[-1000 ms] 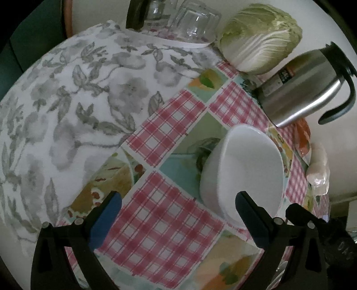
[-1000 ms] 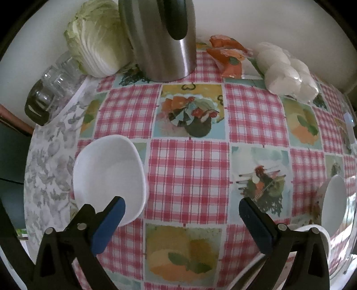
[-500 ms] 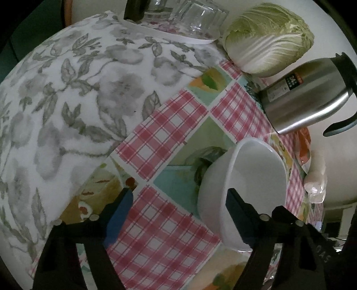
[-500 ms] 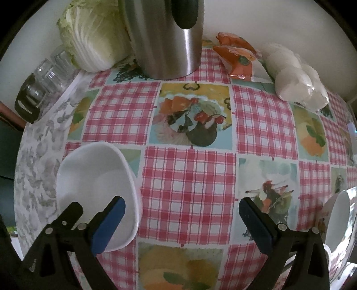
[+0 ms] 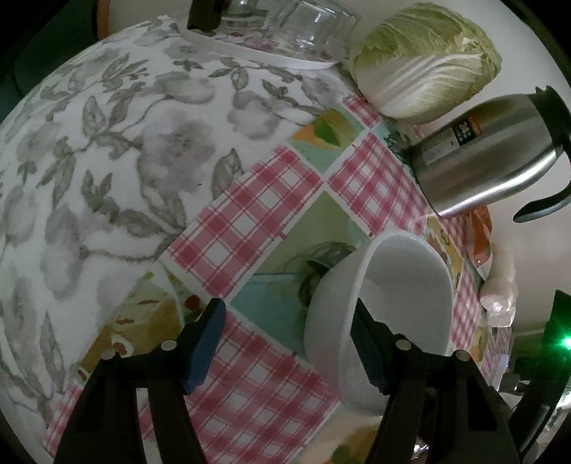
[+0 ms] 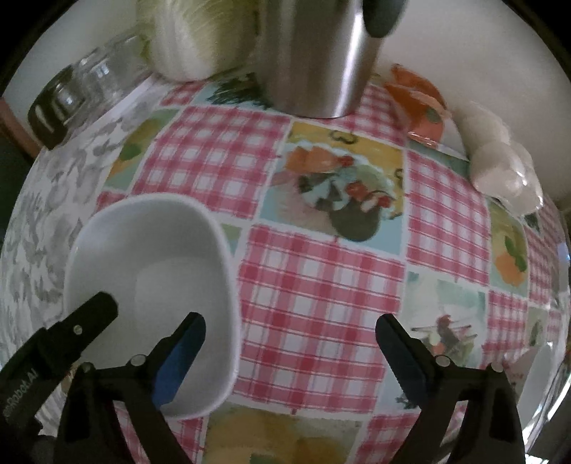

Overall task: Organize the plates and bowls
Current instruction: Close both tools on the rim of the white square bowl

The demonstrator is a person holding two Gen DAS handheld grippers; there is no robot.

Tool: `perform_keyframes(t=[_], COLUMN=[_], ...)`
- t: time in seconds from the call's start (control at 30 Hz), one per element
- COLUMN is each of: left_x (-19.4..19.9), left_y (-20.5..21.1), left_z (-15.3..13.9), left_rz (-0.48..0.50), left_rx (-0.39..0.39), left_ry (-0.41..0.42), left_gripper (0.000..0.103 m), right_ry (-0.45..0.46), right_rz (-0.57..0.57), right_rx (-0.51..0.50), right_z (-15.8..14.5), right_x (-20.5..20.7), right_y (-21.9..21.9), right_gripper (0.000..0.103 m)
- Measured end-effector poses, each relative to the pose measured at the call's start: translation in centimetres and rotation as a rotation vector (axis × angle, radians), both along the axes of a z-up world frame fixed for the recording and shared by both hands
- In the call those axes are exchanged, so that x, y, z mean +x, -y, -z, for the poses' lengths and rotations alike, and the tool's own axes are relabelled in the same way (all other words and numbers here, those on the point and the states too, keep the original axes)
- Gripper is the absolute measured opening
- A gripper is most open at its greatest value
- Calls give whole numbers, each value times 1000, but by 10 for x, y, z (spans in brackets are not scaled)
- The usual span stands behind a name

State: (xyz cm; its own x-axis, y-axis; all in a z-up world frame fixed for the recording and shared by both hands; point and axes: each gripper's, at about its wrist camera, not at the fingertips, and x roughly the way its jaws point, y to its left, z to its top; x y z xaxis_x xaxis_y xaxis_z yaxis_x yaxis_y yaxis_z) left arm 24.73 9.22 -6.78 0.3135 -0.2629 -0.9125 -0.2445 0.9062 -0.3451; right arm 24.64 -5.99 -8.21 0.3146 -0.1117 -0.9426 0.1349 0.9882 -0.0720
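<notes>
Smooth white bowl (image 5: 403, 307) straddled at rim by open left gripper (image 5: 285, 342), right gripper (image 6: 291, 353) open beside it, glossy checked cloth (image 6: 314, 292) underneath.

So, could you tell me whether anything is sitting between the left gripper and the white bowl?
Nothing visible does. The left gripper is open right at the white bowl, one finger against the rim's near wall; only bare tablecloth lies beside it.

A home kitchen table: checked tablecloth (image 6: 314, 285), cabbage (image 5: 424, 60), steel thermos (image 5: 489, 150), glasses (image 5: 307, 25).
</notes>
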Motion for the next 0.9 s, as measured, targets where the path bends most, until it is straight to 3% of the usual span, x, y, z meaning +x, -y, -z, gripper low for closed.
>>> perform_keyframes(t=[0.13, 0.43, 0.57, 0.6, 0.63, 0.7, 0.73, 0.9], left_x=[4, 10, 9, 10, 9, 9, 8, 4], left_y=[7, 15, 16, 18, 17, 18, 16, 14], left_z=[2, 6, 5, 6, 5, 7, 7, 11], left_rz=[27, 46, 57, 64, 64, 62, 59, 53], left_rx=[10, 29, 43, 43, 38, 29, 28, -58], left_ry=[-1, -4, -7, -4, -1, -6, -6, 4], left_gripper=[63, 58, 58, 58, 54, 40, 35, 18], right_ry=[-10, -18, -10, -3, 1, 11, 15, 20], right_rz=[-45, -43, -47, -49, -58, -79, -90, -142], right_rx=[-13, 71, 107, 107, 116, 133, 125, 93], right_z=[10, 26, 26, 24, 23, 19, 17, 12], right_x=[6, 12, 12, 11, 10, 8, 7, 2], right_y=[-13, -7, 4, 6, 7, 4, 1, -15], right_gripper=[92, 87, 80, 74, 69, 46, 41, 37])
